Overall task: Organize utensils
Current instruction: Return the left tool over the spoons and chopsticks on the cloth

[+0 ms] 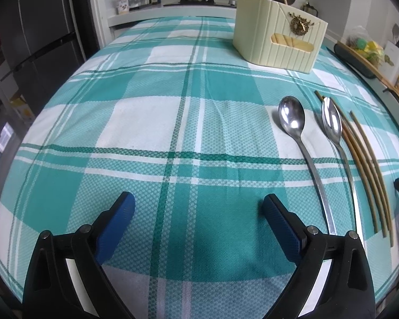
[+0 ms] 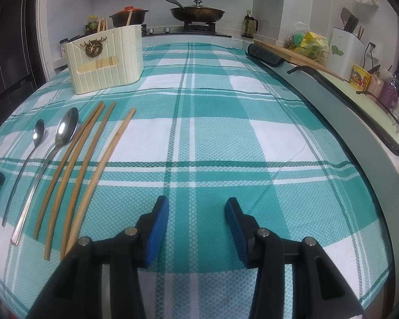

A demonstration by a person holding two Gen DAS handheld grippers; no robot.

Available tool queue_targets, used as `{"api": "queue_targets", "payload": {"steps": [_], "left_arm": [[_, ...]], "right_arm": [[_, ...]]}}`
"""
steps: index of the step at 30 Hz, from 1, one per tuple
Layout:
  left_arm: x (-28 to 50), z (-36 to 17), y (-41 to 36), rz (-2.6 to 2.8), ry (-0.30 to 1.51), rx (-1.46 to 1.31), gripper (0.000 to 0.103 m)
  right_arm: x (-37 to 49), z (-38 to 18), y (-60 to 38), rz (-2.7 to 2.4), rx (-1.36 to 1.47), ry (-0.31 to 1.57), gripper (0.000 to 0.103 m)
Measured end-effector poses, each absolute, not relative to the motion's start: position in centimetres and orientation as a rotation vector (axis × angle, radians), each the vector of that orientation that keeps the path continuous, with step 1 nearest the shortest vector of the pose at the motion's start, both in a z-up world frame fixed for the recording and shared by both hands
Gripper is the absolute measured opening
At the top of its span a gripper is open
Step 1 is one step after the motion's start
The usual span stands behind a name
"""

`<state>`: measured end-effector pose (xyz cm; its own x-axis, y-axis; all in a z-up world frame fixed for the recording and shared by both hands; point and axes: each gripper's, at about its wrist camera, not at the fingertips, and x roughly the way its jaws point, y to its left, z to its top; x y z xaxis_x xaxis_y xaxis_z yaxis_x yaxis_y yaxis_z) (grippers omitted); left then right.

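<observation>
Right of left tongs (image 1: pixel 198 207): spoons (image 1: pixel 292 119), chopsticks (image 1: pixel 364 159).

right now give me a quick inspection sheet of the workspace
surface: teal plaid cloth, flat.
job's things: two spoons and four chopsticks side by side on the cloth; cream utensil holder behind, some chopsticks already inside.
clutter: nothing seen on the cloth.
grippers: left gripper jaws wide, empty; right gripper jaws apart, empty.
cables: nothing seen.
surroundings: stove with wok, fridge.
</observation>
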<state>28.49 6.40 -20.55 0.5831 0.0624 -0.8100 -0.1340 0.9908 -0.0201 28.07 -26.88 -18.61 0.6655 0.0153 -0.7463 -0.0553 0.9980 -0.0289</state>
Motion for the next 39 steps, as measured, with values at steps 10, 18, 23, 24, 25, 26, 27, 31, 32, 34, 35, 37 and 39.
{"api": "queue_targets", "payload": {"steps": [10,18,23,24,25,26,27,31,32,34,35,37,39], "left_arm": [[28.5,-20.5,6.4,0.115,0.942,-0.082,0.099],[28.6,-20.5,6.4,0.115,0.941,-0.085,0.099],[28.0,-20.1,7.5,0.082,0.901,-0.173,0.099],[27.8,-20.0,7.6,0.088,0.893,-0.186,0.099],[27.7,-19.8,7.6,0.089,0.887,-0.197,0.099],[27.6,-19.6,7.5,0.079,0.882,-0.209,0.099],[27.6,-19.3,7.1,0.064,0.879,-0.219,0.099],[27.9,-18.3,4.5,-0.01,0.87,-0.188,0.099],[28.1,-18.2,3.8,-0.018,0.871,-0.167,0.099],[28.7,-18.4,2.4,-0.015,0.89,-0.125,0.099],[29.2,-18.5,1.8,-0.009,0.899,-0.108,0.099],[29.7,-18.6,1.0,-0.009,0.902,-0.084,0.099],[30.1,-18.8,0.3,-0.004,0.906,-0.055,0.099]], "right_arm": [[28.1,-18.6,-26.8,0.033,-0.067,0.836,0.046],[28.0,-18.6,-26.8,0.034,-0.065,0.836,0.046],[28.0,-18.5,-27.0,0.039,-0.053,0.838,0.046],[28.1,-18.5,-27.1,0.042,-0.043,0.84,0.046],[28.1,-18.6,-27.2,0.047,-0.03,0.843,0.046],[28.2,-18.5,-27.5,0.056,-0.014,0.846,0.046],[28.3,-18.6,-27.6,0.064,-0.001,0.85,0.047],[28.7,-17.9,-28.3,0.08,0.076,0.875,0.047],[28.7,-17.5,-28.0,0.097,0.091,0.87,0.047],[28.8,-16.7,-26.6,0.154,0.09,0.862,0.047],[28.9,-16.4,-25.8,0.19,0.086,0.862,0.047],[29.3,-16.2,-24.0,0.26,0.082,0.87,0.043],[29.9,-16.2,-22.6,0.303,0.073,0.886,0.036]]}}
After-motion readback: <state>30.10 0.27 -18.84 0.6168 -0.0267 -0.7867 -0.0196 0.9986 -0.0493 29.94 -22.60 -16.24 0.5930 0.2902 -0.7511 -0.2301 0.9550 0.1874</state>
